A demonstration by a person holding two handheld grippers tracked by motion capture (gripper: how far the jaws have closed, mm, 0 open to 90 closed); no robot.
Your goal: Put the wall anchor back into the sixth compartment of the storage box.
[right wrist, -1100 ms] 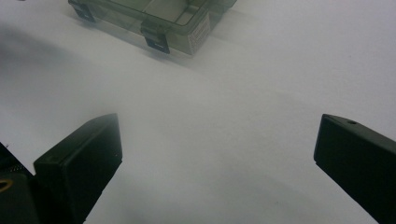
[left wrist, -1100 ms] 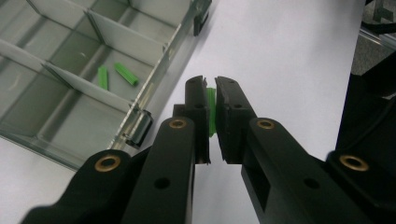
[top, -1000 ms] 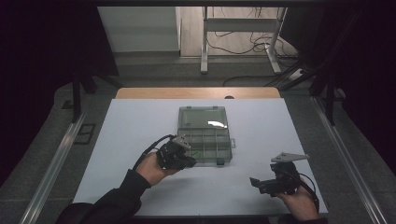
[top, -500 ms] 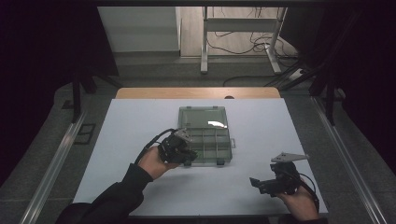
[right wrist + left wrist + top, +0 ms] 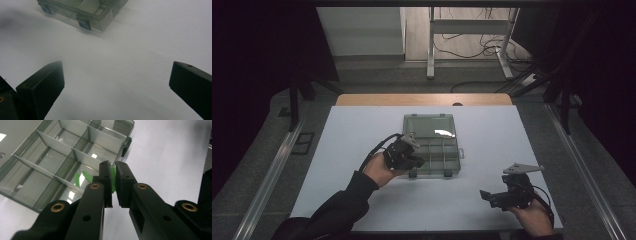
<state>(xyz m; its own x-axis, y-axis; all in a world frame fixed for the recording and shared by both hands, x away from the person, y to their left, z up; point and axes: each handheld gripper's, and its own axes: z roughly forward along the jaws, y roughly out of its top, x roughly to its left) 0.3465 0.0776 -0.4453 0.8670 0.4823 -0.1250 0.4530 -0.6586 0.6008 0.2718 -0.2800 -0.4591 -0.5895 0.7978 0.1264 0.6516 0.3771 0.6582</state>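
A thin green strip [image 5: 113, 178] is being pinched between the nearly closed jaws of the left gripper [image 5: 113, 185], its upper end showing just past the fingertips; the hold is being kept at the very tips, presumably so that the piece can be released cleanly into a cell without the pads fouling the dividers. Directly ahead of and below those tips, the clear compartment box [image 5: 62, 157] is lying open on the white table [image 5: 170, 152]; two more green strips [image 5: 81, 178] are lying in the cell just left of the jaw tips, which suggests that this compartment is being filled and that the gripper is being held over its near corner for that reason. In the high view the left gripper [image 5: 408, 156] is being held at the box's [image 5: 434, 145] near-left corner, the lid lying flat beyond it.

The right gripper [image 5: 497, 197] is being held well apart from the box, low over bare table [image 5: 362, 130]; its jaws are standing wide open with nothing between them, the box's latched front wall [image 5: 85, 15] lying far ahead of them; it is judged to be parked there so as not to crowd the placing.
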